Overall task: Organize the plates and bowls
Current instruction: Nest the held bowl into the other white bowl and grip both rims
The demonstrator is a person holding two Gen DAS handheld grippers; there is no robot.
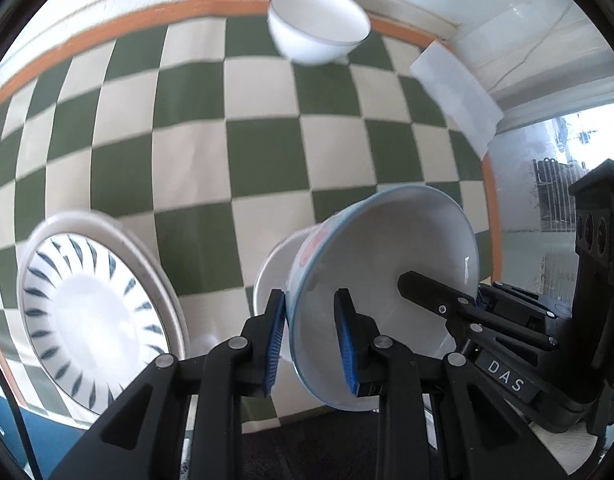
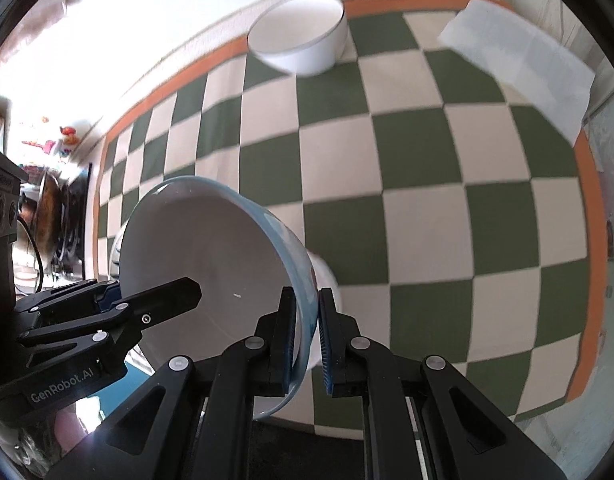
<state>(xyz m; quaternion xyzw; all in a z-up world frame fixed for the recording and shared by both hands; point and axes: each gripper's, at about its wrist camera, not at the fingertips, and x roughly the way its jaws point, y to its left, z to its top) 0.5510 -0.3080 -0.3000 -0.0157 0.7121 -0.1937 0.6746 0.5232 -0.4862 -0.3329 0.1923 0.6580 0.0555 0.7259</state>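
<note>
While each gripper clamps an opposite side of its rim, the blue-rimmed bowl [image 1: 387, 280] hangs tilted above the checkered cloth [image 1: 195, 140], lifted clear of it. In the left wrist view the left gripper [image 1: 311, 344] pinches the bowl's wall between its blue pads, one pad on the patterned outside and one on the white inside, and the right gripper reaches in from the right with a black finger lying inside the bowl. The right wrist view shows the same from the other side: the right gripper [image 2: 307, 344] has its pads closed tight on the bowl [image 2: 211, 264] at the near rim, while the left gripper enters from the left. A second white piece shows just behind the held bowl in both views; whether it is nested under it or separate I cannot tell. Left of the bowl, a striped plate [image 1: 87, 316] lies on a plain white plate. At the far edge of the cloth stands a white bowl [image 1: 319, 26], and near the far right corner lies a folded white napkin [image 1: 455, 92].
</note>
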